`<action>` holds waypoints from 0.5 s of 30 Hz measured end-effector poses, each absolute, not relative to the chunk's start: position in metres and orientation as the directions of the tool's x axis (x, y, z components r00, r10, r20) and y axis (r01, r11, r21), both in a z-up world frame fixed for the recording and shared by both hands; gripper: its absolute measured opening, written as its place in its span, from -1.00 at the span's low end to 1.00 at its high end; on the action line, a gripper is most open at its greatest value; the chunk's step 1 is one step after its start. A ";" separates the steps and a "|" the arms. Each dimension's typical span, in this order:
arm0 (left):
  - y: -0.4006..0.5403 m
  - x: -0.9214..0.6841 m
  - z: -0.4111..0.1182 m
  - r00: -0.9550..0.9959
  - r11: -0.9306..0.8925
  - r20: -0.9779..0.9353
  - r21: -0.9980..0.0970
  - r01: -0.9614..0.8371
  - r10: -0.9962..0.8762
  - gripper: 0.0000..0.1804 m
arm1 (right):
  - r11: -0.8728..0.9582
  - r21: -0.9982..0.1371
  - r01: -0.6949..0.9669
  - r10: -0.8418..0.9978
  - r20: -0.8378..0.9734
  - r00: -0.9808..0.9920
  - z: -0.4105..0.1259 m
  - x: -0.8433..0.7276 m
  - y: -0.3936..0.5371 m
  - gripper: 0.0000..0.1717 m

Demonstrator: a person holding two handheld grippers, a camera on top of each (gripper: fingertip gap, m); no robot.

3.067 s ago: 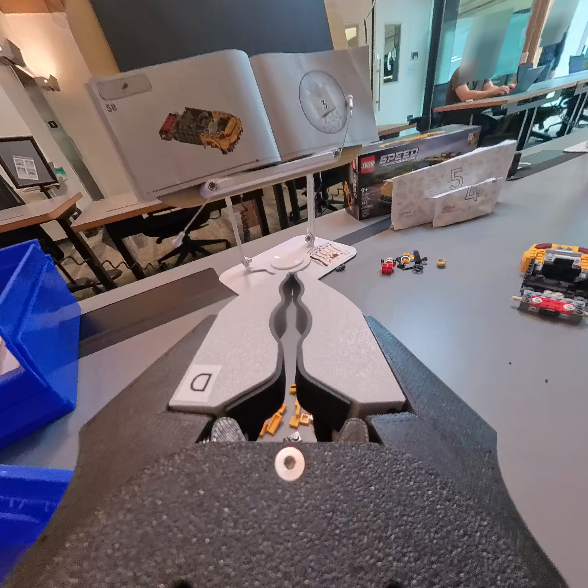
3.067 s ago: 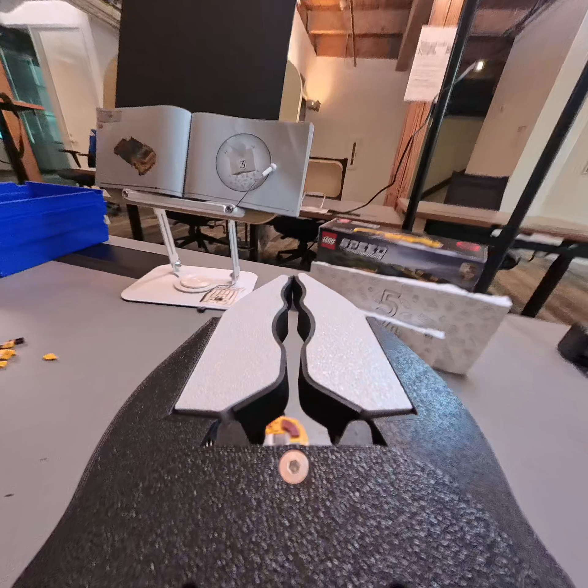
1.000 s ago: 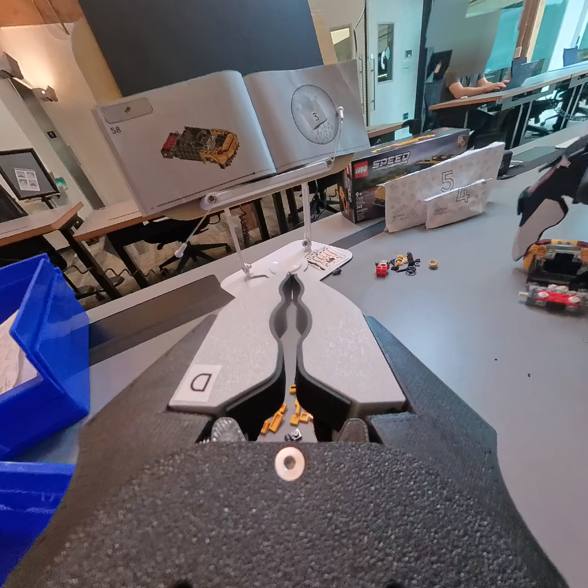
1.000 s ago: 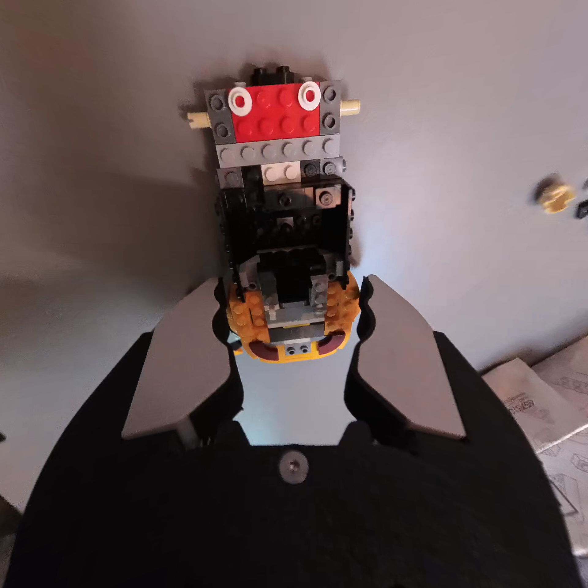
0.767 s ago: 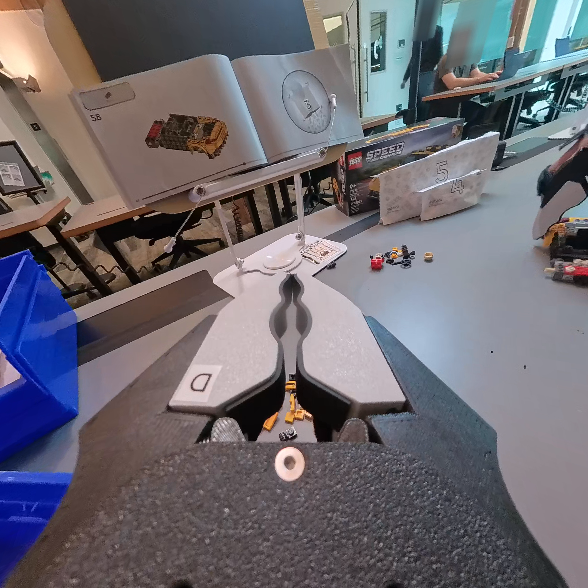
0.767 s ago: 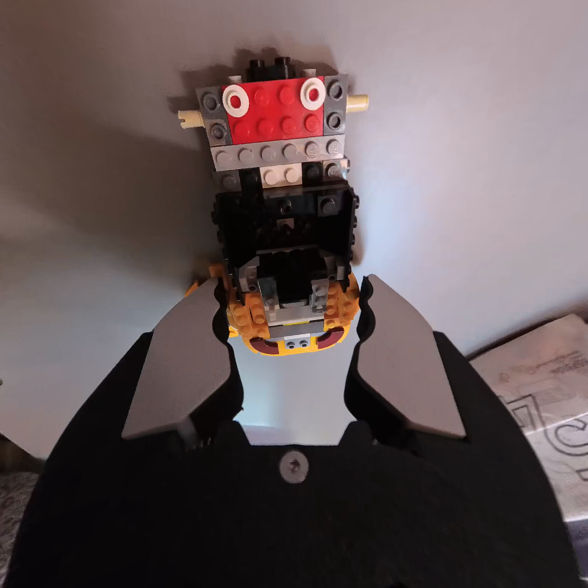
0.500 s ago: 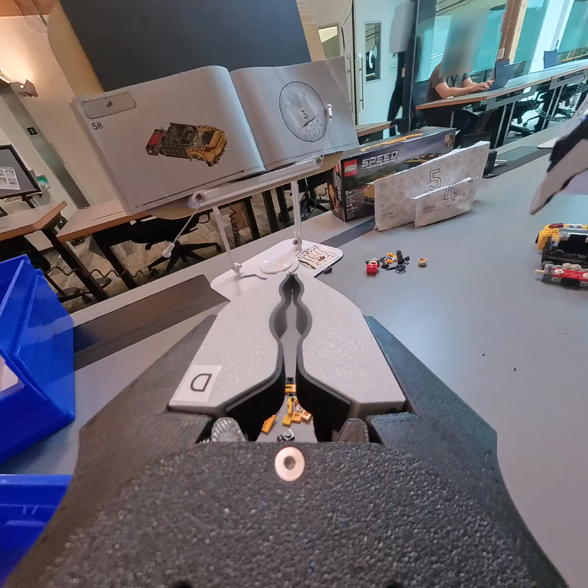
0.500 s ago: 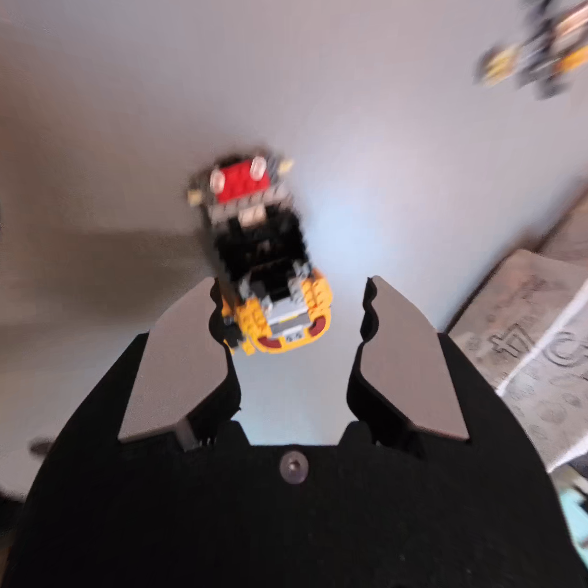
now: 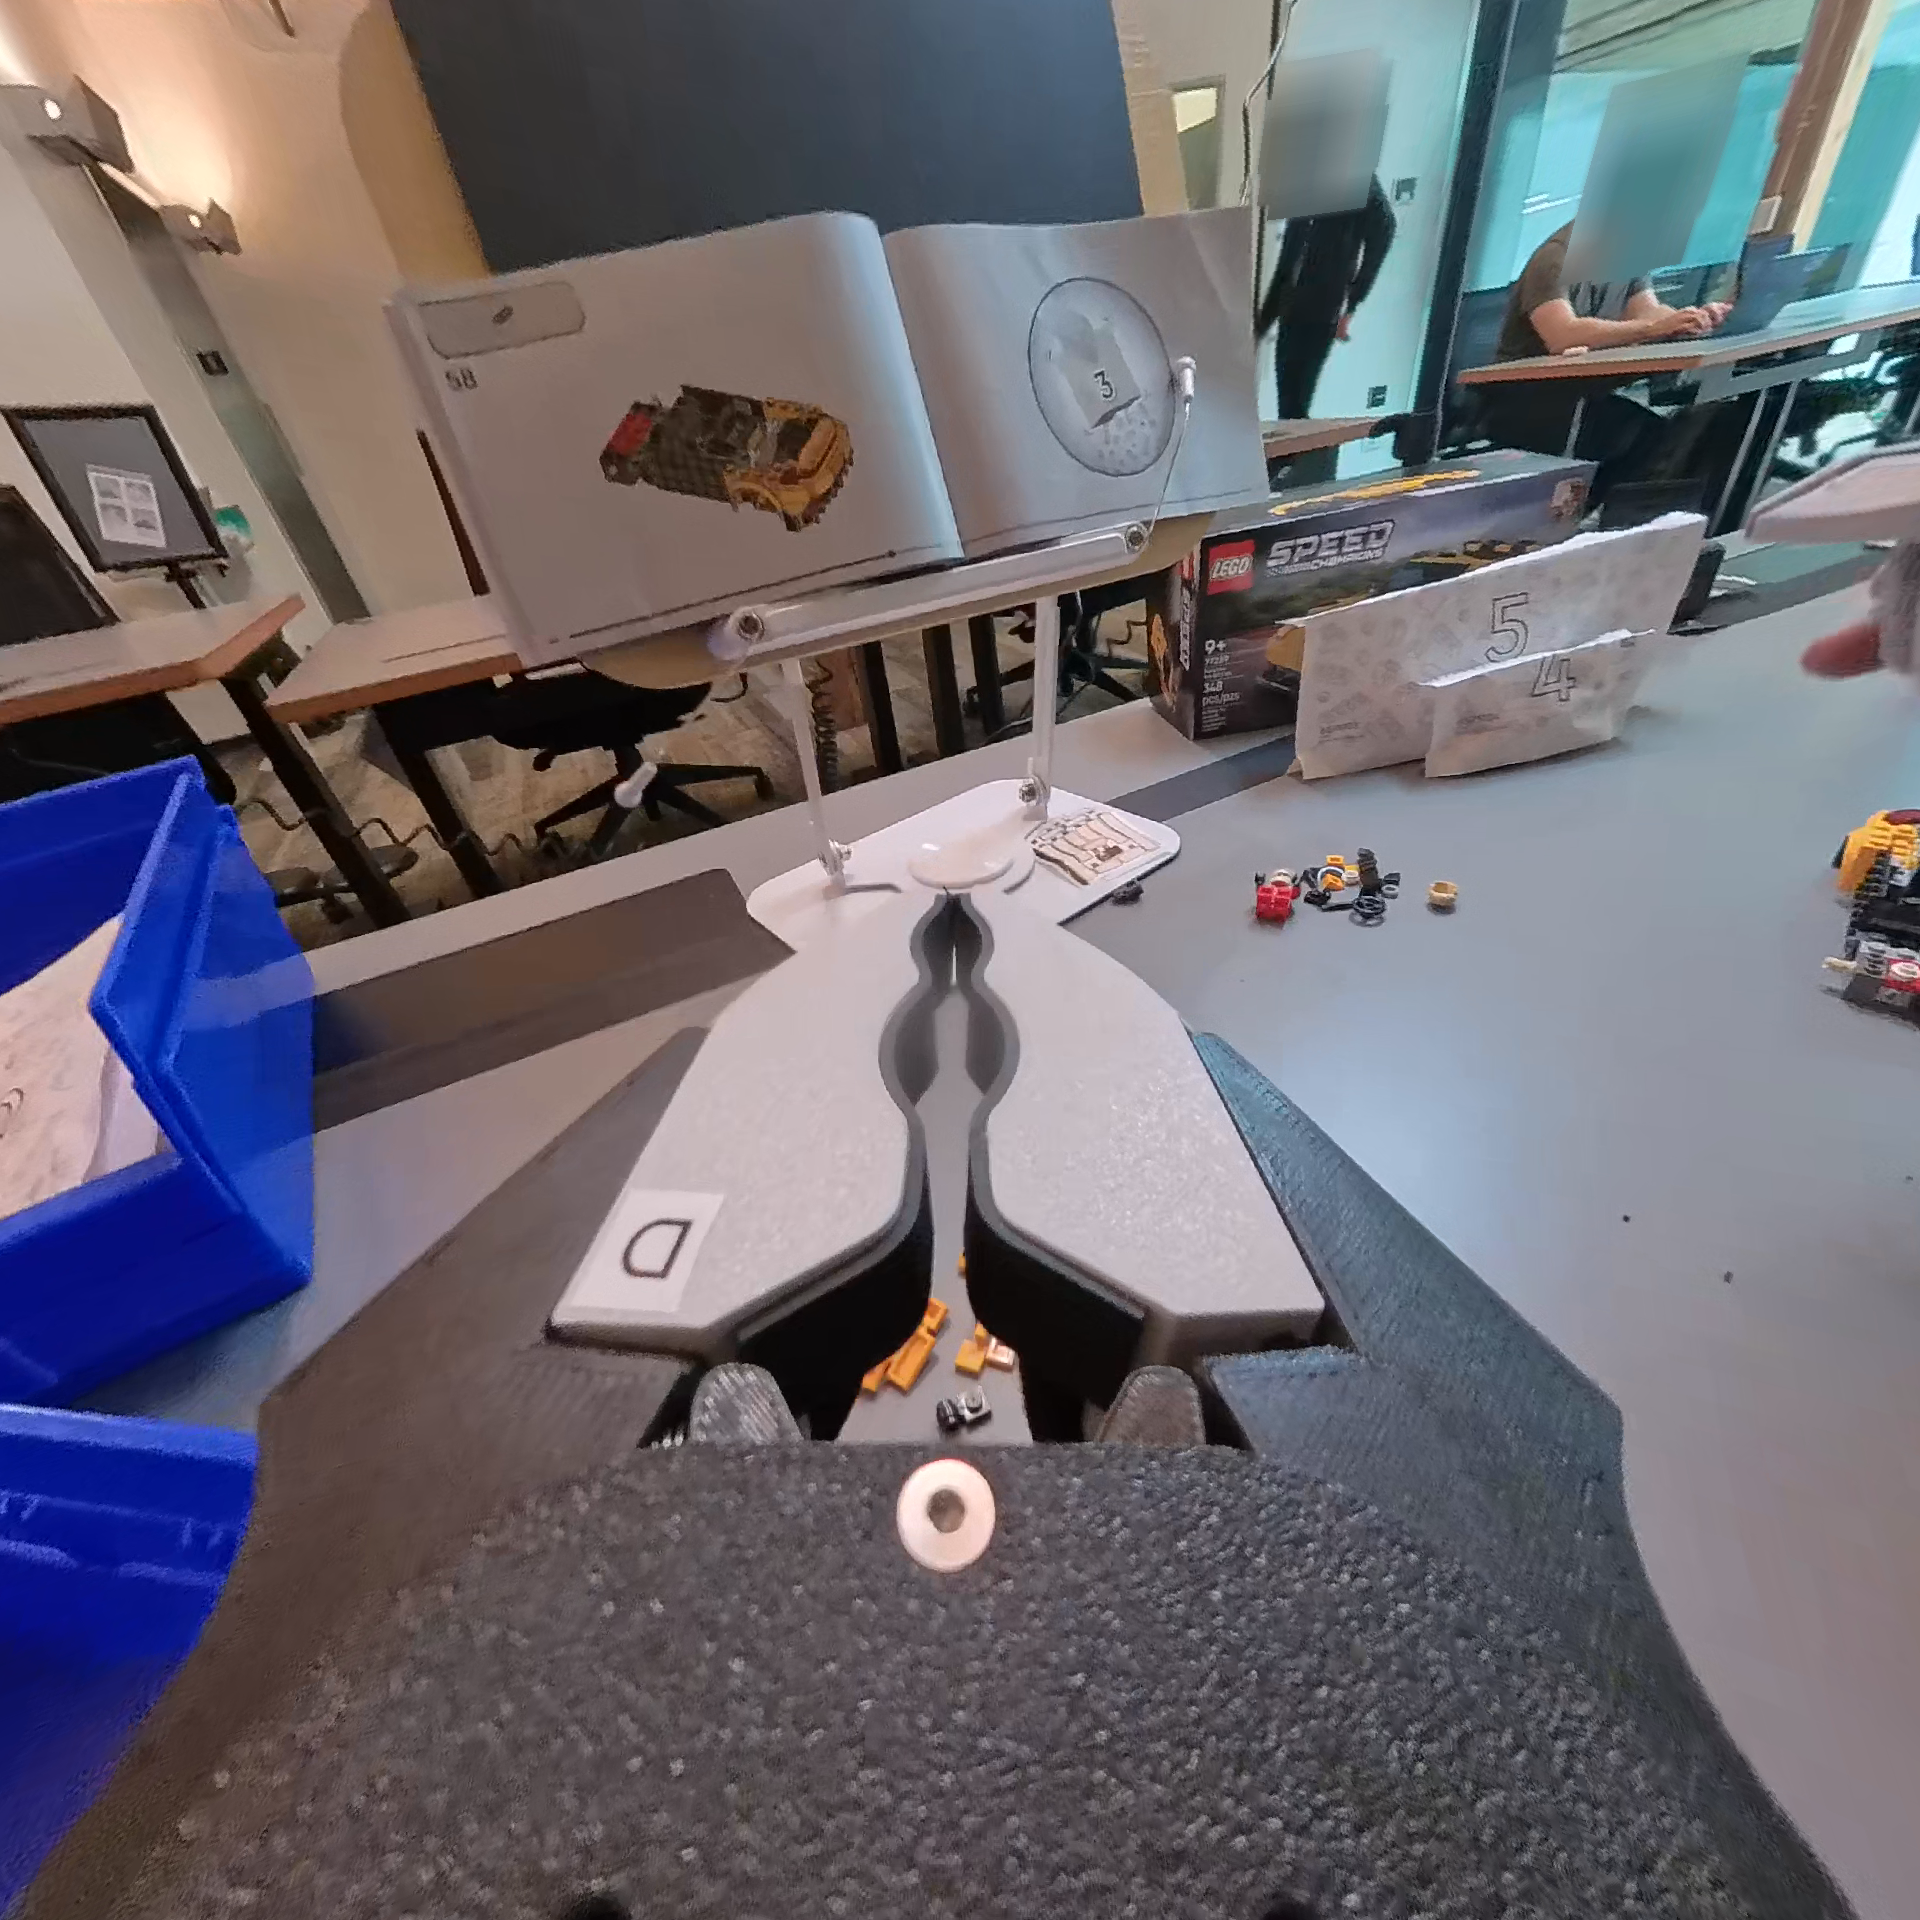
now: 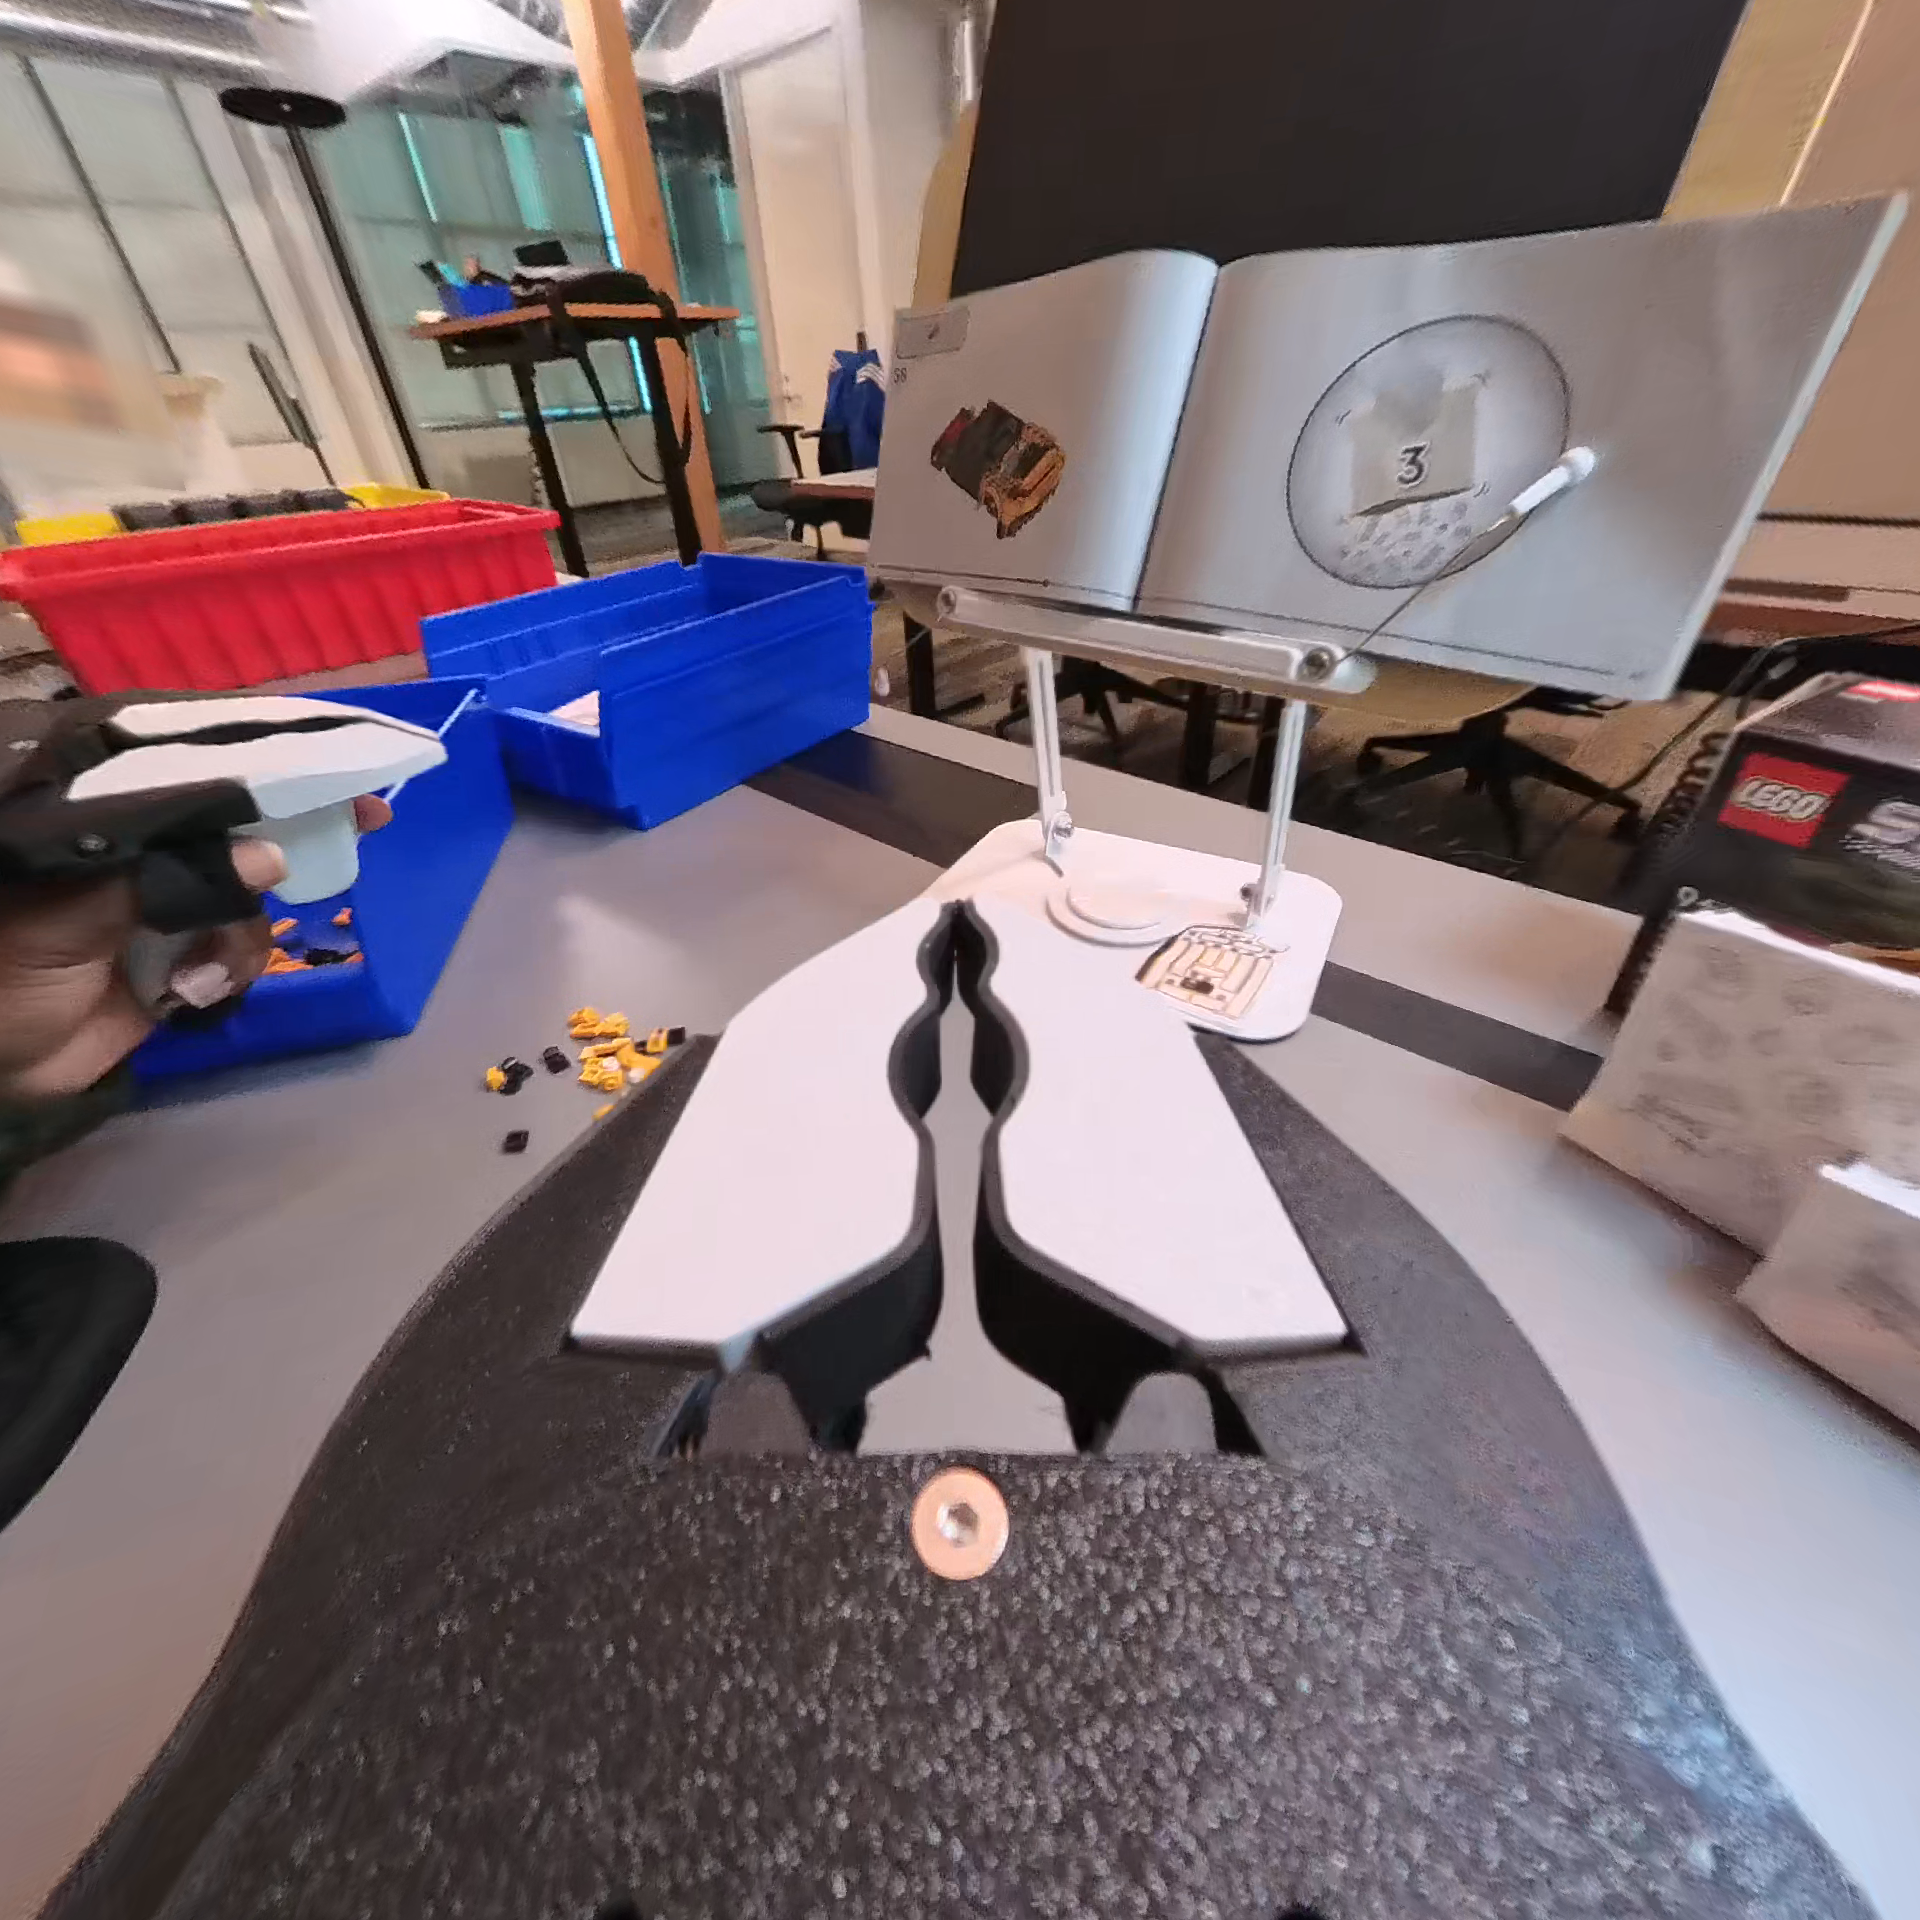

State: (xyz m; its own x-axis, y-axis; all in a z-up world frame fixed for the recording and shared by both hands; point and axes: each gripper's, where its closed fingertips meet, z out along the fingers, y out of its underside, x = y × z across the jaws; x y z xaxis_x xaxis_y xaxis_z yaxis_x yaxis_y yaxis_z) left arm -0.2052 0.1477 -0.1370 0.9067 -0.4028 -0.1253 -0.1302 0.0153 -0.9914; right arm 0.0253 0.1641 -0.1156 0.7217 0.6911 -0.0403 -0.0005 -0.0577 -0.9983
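The room is bright and evenly lit. Daylight comes through the glass walls (image 9: pixel 1662 156) at the upper right of my left view and through the windows (image 10: pixel 156 260) at the upper left of my right view, where the panes look washed out. A warm wall lamp (image 9: pixel 62 114) glows at the left view's upper left. The grey counter (image 9: pixel 1507 1091) carries a soft sheen and faint shadows. Both wide-angle views bend straight lines near the edges. My right view is smeared at its rims, and the paper bags (image 10: pixel 1766 1091) there are blurred. The centre of each view is sharp.
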 end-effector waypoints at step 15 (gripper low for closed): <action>0.151 -0.225 -0.135 0.923 0.023 -0.122 -0.992 -0.122 -0.365 -1.00 | 0.061 -0.996 0.058 0.626 0.083 0.776 -0.149 0.018 0.166 -1.00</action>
